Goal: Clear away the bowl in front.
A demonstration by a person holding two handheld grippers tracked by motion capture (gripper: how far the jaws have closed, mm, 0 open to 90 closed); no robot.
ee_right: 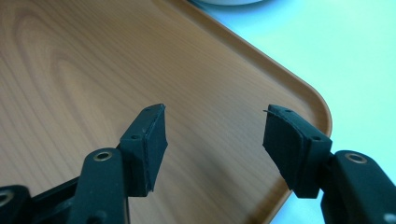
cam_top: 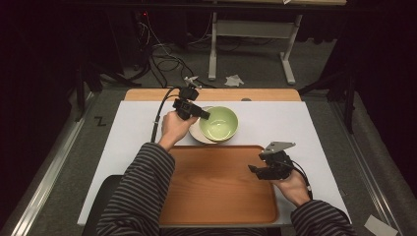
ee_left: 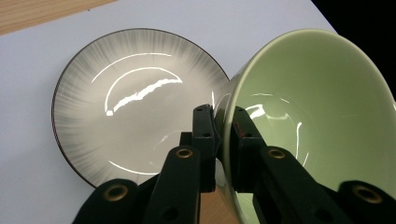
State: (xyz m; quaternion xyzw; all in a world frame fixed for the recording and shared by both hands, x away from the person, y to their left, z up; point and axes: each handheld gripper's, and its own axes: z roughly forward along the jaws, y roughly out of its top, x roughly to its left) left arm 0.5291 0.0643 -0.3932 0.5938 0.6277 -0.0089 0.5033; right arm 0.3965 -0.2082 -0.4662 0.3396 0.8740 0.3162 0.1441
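One jaw inside and one outside, the left gripper (ee_left: 223,122) pinches the glossy green ceramic bowl's (ee_left: 322,116) rim; keep it level over the grey-streaked plate (ee_left: 121,93) while the right gripper (ee_right: 215,140) waits wide open.

A single black "Z" mark (cam_top: 100,121) stands on the grey floor left of the table

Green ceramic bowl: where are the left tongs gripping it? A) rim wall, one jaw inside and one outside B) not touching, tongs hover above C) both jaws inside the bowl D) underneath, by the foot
A: in the left gripper view the left tongs pinch the wall of the green ceramic bowl, one jaw on the inner face and one on the outer, beside the grey streaked plate.
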